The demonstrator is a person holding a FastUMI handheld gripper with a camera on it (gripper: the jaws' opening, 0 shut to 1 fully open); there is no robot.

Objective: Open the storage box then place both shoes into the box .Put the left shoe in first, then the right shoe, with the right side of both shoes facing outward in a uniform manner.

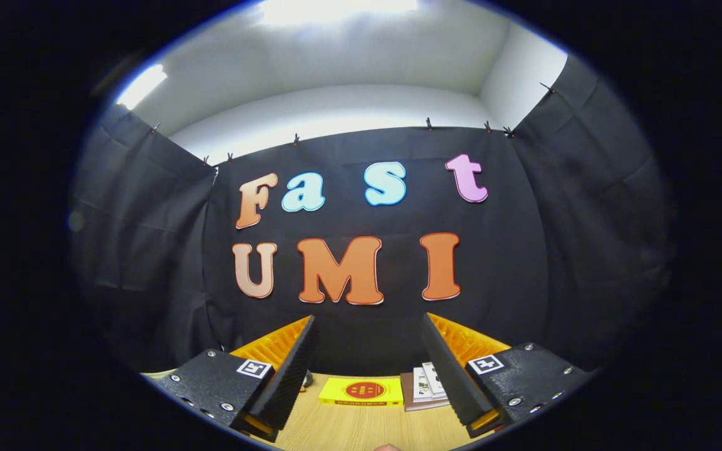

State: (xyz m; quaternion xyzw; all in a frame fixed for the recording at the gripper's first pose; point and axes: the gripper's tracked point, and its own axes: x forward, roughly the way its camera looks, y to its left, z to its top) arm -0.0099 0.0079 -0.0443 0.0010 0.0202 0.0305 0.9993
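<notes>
My gripper (370,341) is held level above a wooden table (348,426), facing the booth's black cloth wall. Its two black ribbed fingers (292,366) stand wide apart with nothing between them, so it is open. On the table beyond the fingers lies a flat yellow box (361,391) with a red round mark. Beside it, toward the right finger, sits a small stack of booklets (423,388).
Black cloth walls close in the booth at the back and on both sides. A small dark object (308,378) peeks out by the left finger's inner side. Bare tabletop lies between the fingers and the yellow box.
</notes>
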